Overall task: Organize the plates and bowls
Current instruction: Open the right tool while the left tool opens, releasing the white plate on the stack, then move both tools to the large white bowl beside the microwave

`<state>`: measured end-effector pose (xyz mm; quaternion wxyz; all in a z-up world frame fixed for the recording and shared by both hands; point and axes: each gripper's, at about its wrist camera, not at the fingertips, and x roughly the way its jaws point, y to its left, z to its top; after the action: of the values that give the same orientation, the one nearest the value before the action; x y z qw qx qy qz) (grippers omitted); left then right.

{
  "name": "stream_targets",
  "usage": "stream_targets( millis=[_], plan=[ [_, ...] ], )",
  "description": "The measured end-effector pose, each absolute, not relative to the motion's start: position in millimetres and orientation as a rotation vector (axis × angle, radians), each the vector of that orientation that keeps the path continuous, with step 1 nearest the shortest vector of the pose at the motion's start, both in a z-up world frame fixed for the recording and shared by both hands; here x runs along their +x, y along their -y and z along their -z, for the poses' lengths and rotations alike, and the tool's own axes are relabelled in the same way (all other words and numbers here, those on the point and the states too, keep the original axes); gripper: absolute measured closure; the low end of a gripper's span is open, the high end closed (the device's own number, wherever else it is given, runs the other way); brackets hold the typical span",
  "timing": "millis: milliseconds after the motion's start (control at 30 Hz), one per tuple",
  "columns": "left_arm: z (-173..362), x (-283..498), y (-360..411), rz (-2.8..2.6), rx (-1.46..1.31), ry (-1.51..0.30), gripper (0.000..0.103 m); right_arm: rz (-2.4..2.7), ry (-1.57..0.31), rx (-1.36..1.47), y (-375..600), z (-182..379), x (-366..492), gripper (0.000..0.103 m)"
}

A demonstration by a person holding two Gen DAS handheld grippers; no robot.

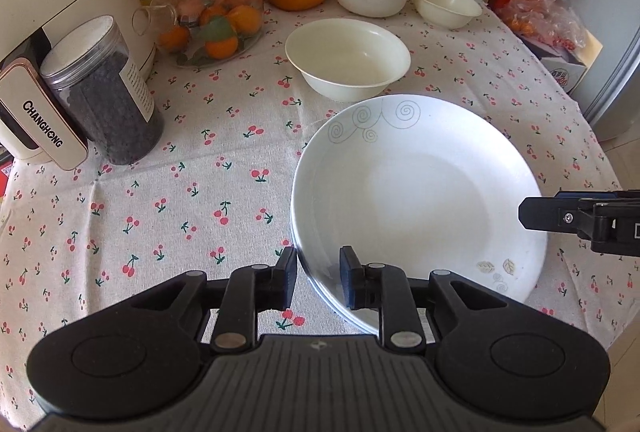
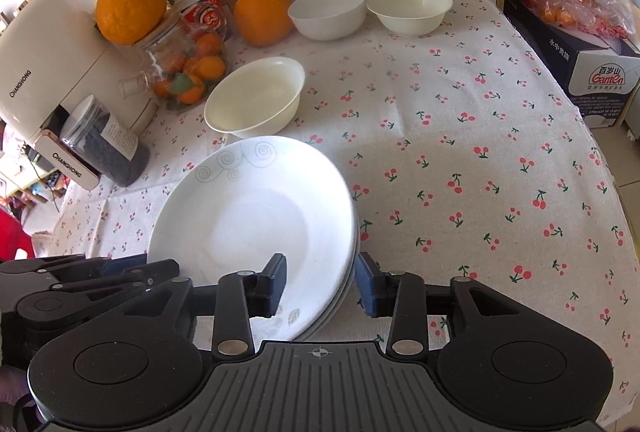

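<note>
A stack of white plates lies on the cherry-print counter. The left gripper straddles its rim at 7 o'clock, the right gripper at 4 o'clock; both have jaws parted, not pinching. Three bowls, the nearest, sit toward 12 o'clock.

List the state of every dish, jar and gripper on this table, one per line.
Plate stack: flat on the tablecloth, top plate empty.
Nearest bowl: upright, empty, beside the stack.
Two far bowls: upright, side by side, not stacked.
Dark-filled jar: upright, lid on.
Glass fruit jar: an orange sits on top.
Left gripper: jaws open astride the stack's rim.
Right gripper: jaws open astride the opposite rim.
</note>
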<state>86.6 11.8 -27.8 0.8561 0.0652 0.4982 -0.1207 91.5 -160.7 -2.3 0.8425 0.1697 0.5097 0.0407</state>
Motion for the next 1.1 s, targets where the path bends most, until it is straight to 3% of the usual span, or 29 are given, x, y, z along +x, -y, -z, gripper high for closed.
stream_targets(
  millis=[133,200,400,567,800,1100],
  plan=[
    [24.6,86.4,-11.7,0.261,0.120,-1.042,0.070,-0.081,-1.078,0.373,163.4,2.1,92.8,0.043],
    [22.9,87.0,-11.1,0.265,0.112,-1.040,0.058,-0.076,-1.076,0.387,165.8,2.1,93.0,0.033],
    [13.4,90.5,-8.1,0.269,0.074,-1.019,0.031,-0.053,-1.051,0.430,176.7,-1.3,94.2,0.019],
    [5.1,96.7,-5.5,0.241,0.049,-0.997,0.013,-0.016,-1.037,0.479,193.3,-5.3,100.1,0.014],
    [-13.1,118.0,-1.5,0.169,-0.012,-0.968,0.002,0.082,-1.013,0.584,229.2,-10.7,118.0,0.009],
    [-41.2,157.7,21.1,0.169,0.028,-0.910,0.001,0.107,-0.968,0.738,262.4,-7.5,162.8,0.009]
  ],
)
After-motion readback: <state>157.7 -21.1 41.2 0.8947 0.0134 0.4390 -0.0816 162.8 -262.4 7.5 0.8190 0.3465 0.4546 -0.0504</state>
